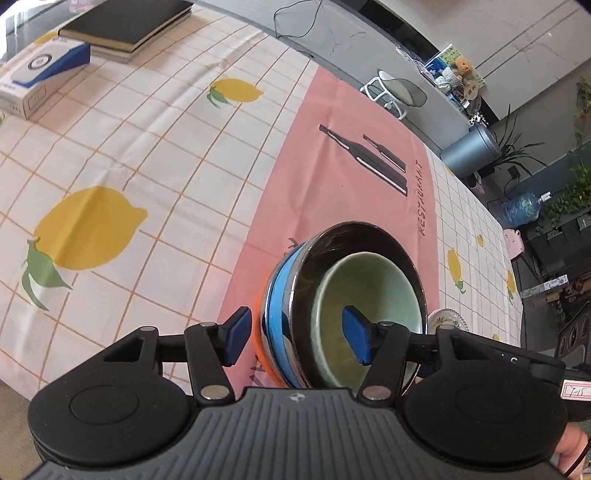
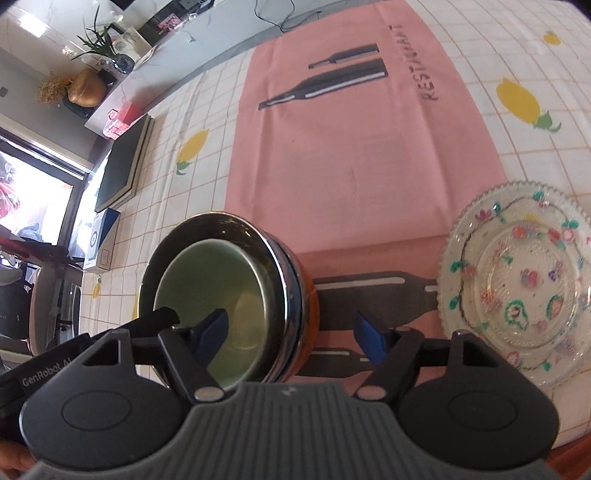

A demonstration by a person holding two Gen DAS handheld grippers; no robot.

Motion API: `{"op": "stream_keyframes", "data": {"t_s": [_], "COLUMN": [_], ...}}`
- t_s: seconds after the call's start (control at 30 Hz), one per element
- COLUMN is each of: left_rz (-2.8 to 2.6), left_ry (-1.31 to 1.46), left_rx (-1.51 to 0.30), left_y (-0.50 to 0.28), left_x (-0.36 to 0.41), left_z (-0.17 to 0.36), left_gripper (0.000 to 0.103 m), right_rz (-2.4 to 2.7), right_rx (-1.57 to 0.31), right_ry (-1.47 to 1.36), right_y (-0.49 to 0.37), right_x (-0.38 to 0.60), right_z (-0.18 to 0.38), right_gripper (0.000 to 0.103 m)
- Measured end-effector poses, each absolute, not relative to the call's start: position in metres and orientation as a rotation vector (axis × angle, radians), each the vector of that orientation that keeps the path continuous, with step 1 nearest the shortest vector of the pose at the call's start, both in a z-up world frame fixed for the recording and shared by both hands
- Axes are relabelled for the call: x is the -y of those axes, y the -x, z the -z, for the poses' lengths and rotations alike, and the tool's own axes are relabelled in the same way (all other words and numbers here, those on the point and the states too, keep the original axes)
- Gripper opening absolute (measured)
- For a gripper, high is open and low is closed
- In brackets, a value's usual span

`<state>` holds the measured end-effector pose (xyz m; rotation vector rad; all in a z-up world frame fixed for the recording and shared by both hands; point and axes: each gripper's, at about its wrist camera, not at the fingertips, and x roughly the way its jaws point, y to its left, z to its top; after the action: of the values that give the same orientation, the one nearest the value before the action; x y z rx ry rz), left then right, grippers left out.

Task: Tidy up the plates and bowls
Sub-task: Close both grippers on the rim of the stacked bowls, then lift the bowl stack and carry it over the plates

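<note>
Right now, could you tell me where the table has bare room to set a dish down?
The pink mat beyond the stacked bowls is bare; so is the lemon cloth before the books. Crowded between bowls and glass plate.

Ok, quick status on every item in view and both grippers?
Pale green ceramic bowl: nested inside the steel bowl.
Shiny steel bowl with blue band: upright on the pink placemat.
Clear glass flowered plate: flat, apart from the bowls.
Left hand-held gripper: open, straddling the rims.
Right hand-held gripper: open, straddling the rims.
</note>
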<state>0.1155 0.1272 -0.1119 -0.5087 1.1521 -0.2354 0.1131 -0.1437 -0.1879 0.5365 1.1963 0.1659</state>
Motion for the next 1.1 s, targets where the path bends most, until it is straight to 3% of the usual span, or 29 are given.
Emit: {"op": "stream_keyframes", "data": {"t_s": [0.6,1.1], "left_rz": [0.195,0.178], "left_ry": [0.567,0.529], "left_rx": [-1.219,-1.190], "left_y": [-0.129,-0.124], "left_x": [-0.121,-0.113], "left_z": [0.143,0.138], "left_gripper": [0.060,0.059], "right_rz": [-0.169,-0.178], "right_rx": [-1.242,-1.229], "right_ry": [-0.642,-0.704], "right_y": [-0.128,-0.123], "right_x": [0.137,0.147], "right_z": [0.216,0.219], "right_gripper": [0.052,0.047]}}
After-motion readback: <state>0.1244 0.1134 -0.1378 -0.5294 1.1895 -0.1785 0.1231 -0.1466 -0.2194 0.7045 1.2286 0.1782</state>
